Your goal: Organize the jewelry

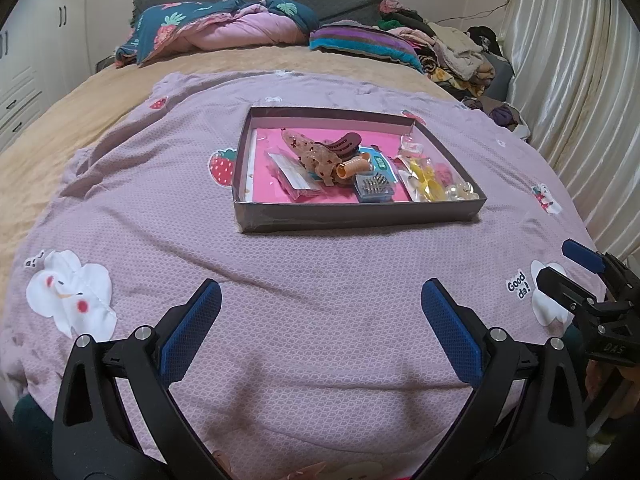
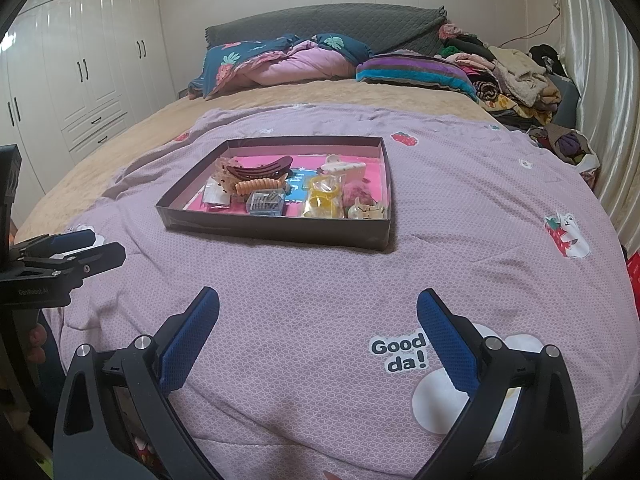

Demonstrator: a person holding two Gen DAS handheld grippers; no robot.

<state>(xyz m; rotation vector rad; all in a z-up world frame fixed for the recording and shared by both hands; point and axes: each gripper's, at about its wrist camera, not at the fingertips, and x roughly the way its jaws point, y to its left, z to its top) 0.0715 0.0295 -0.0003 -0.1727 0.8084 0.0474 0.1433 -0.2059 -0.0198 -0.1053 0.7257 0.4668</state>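
Both tools hover low over the near end of a bed, above a lilac quilt printed with strawberries. Left tool is spread wide, nothing between its blue pads. Right tool is spread the same way, also empty. Neither touches anything.

The jewelry sits well ahead of both tools in a shallow dark box with a pink floor, lying flat on the quilt near mid-bed. Contents are jumbled, mostly crowded toward the near and right parts:
- brown claw clip at the far side, resting on a speckled tan clip
- orange ribbed clip just near it
- small clear case of pins toward the near wall
- white packet at the left
- yellow pieces in a clear bag right of centre
- pearl-like pieces in the near right corner
- pink fluffy item, too blurred to identify

Judged step: the very start, approach stage; nothing looks sorted yet, and the box's left side and far strip are mostly bare. Next move likely calls for bringing one tool forward over the box wall, dropping onto a top-lying item such as the brown claw clip, and closing across its narrow width. Overlapping items risk dragging along, so the other tool may need to steady the box.
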